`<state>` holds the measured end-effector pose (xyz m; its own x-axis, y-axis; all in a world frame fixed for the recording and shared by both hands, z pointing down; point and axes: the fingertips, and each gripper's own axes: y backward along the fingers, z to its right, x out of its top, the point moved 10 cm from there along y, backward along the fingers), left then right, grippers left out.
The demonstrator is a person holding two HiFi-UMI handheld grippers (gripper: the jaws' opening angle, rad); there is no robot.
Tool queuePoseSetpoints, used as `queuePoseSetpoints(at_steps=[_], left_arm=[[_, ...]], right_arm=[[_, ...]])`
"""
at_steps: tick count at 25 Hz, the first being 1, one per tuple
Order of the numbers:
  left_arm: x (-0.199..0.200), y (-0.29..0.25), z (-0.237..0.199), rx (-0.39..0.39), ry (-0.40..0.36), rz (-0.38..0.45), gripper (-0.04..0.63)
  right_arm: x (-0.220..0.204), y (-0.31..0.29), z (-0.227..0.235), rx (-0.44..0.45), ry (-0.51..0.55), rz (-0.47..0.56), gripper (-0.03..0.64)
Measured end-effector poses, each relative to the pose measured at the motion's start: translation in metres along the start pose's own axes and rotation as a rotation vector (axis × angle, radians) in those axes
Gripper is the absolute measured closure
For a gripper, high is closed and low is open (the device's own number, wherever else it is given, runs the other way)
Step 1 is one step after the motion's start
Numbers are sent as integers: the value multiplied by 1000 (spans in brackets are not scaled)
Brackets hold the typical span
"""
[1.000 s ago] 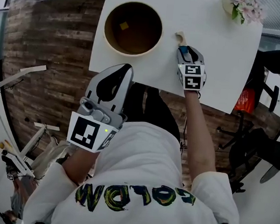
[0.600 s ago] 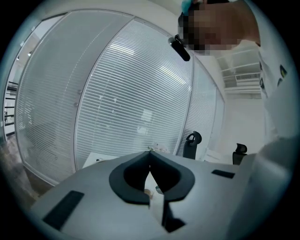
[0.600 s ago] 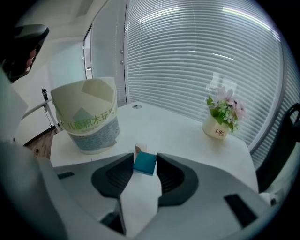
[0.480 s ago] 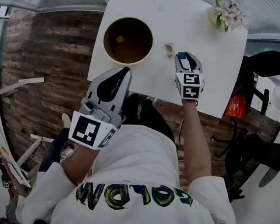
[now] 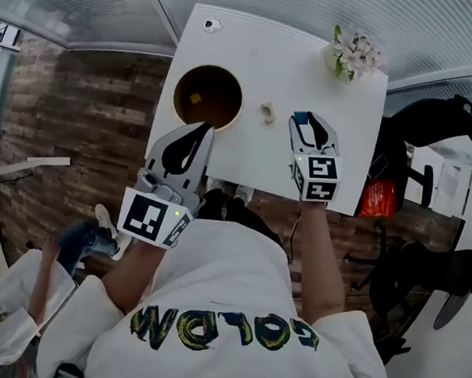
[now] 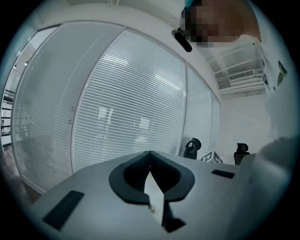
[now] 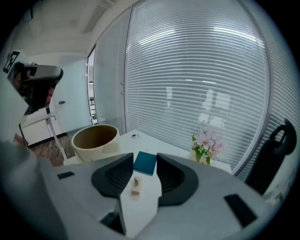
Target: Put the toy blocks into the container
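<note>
A round tan container (image 5: 207, 96) stands near the white table's (image 5: 321, 167) left edge, with a yellow block (image 5: 196, 99) inside. A beige arch block (image 5: 267, 112) lies on the table to its right. My right gripper (image 5: 307, 120) hangs above the table, shut on a teal block (image 5: 303, 117). In the right gripper view the teal block (image 7: 145, 163) sits between the jaws of the right gripper (image 7: 145, 157), above the beige arch block (image 7: 136, 185); the container (image 7: 96, 138) is far left. My left gripper (image 5: 204, 128) is shut and empty by the table's near edge, facing window blinds (image 6: 140, 108).
A pot of pink flowers (image 5: 353, 54) stands at the table's far right corner, and a small round fitting (image 5: 212, 25) at the far left. Black chairs (image 5: 442, 121) and a red object (image 5: 378, 198) are at the right. Another person (image 5: 9, 303) is at lower left.
Both grippers have risen, the right one more, carrying the teal block up from the table. The table and container look smaller and farther away. The beige block stays where it was.
</note>
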<state>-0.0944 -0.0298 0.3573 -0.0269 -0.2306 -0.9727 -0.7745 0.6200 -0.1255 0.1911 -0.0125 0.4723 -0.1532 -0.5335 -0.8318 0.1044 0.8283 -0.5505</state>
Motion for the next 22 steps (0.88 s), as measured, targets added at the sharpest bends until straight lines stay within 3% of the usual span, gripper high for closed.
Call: queuePoseSetpoints(at_steps=[14, 22], left_arm=[[31, 1, 20, -7, -31, 44, 581], [38, 1, 22, 0, -43, 60, 581]], right_arm=[[76, 106, -5, -3, -23, 204, 454], [89, 126, -11, -2, -22, 250, 456]])
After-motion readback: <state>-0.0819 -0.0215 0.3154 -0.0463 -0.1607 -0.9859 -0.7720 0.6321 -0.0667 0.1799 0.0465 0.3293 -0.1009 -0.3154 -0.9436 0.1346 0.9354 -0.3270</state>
